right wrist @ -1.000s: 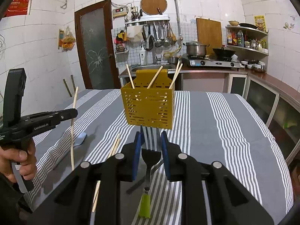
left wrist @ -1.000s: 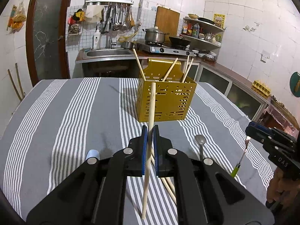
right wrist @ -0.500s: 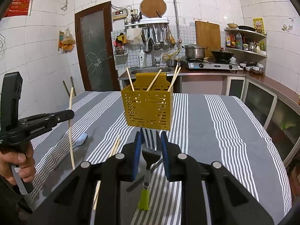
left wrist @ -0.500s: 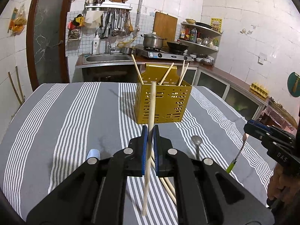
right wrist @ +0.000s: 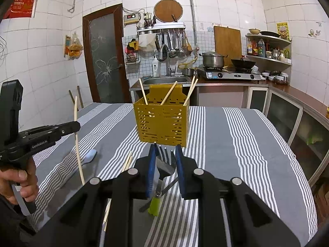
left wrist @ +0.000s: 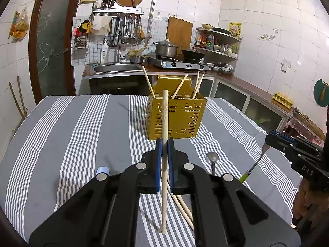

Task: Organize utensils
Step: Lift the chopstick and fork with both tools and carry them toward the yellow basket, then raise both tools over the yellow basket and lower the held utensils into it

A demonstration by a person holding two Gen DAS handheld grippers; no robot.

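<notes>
The caddy [left wrist: 176,117] stands on the table [left wrist: 82,123] toward its far side, with four chopsticks [left wrist: 180,85] leaning inside it; behind the table runs a counter with the sink [left wrist: 117,68] to the left and the stove [left wrist: 178,63] to the right. Nearer than the caddy lie a spoon [left wrist: 212,160] and two loose chopsticks [right wrist: 127,161] on the table; a scoop [right wrist: 90,156] lies left of those.

The surface [left wrist: 86,127] wears a grey cloth with white stripes. The slotted utensil caddy [left wrist: 175,117] is mustard yellow. Both tools have blue pads [right wrist: 151,170] on black bodies. The chopsticks [left wrist: 164,164] are pale wood; the fork [right wrist: 162,170] has a lime-green handle.
</notes>
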